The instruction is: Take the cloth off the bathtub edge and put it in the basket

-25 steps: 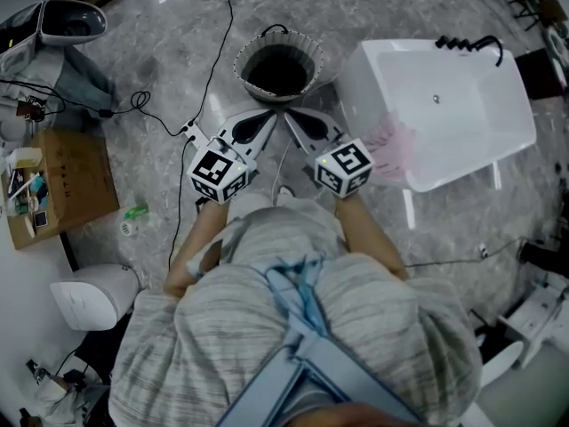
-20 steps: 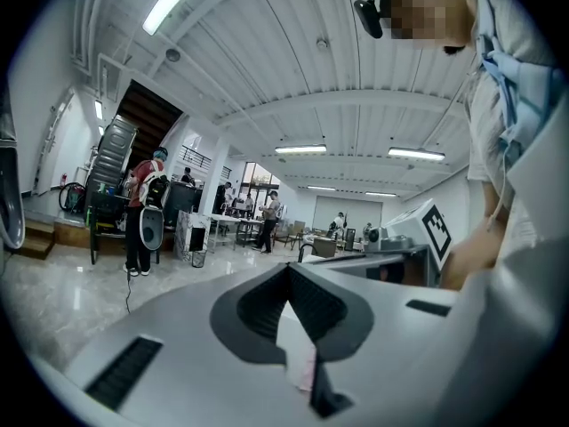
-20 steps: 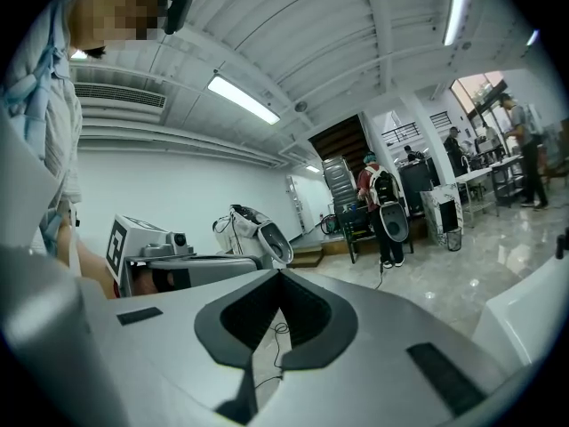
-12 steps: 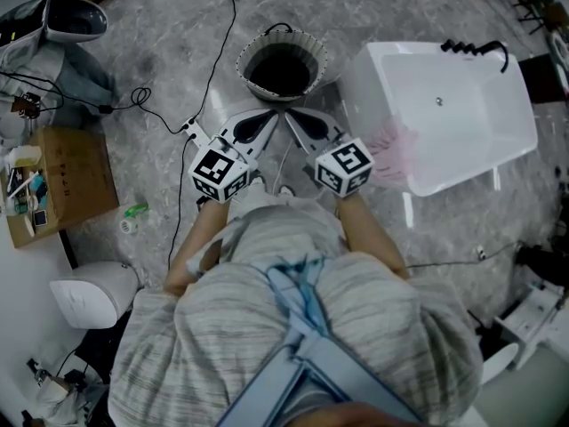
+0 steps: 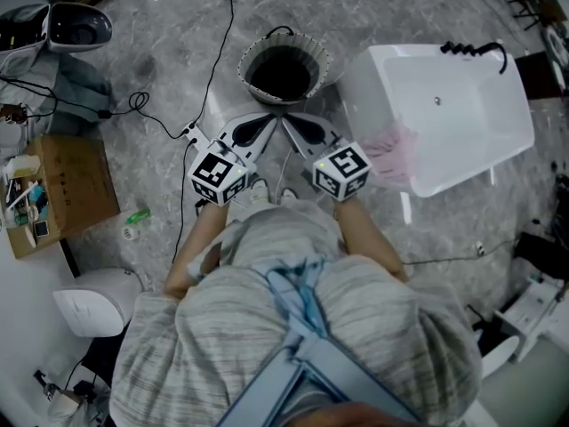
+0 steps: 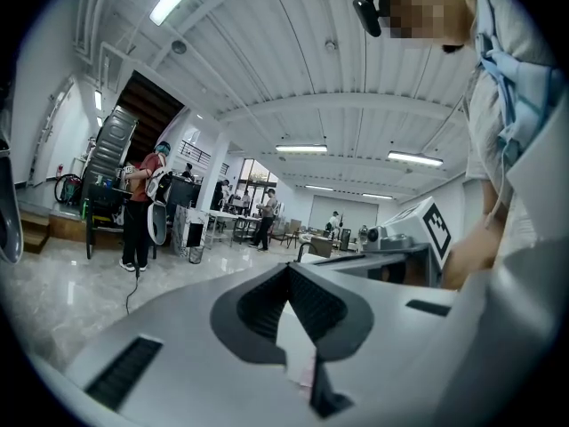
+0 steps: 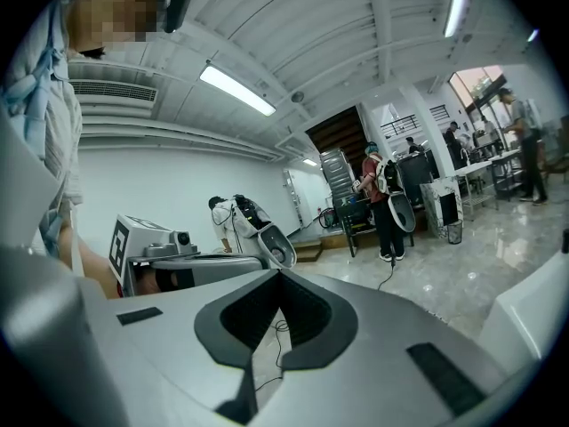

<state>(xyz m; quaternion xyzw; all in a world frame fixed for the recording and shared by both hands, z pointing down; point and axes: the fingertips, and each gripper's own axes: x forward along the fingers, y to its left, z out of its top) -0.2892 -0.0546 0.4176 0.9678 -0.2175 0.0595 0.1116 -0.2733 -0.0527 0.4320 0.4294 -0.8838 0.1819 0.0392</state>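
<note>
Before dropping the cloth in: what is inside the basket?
The round pale woven basket shows only a dark, seemingly empty interior; its shadowed bottom cannot be made out.

Grey marble floor; black cable trailing across it; open cardboard box of small items, left; white toilet near it; tape roll between them; grey fabric heap beside white basin; bystander in red top.
</note>
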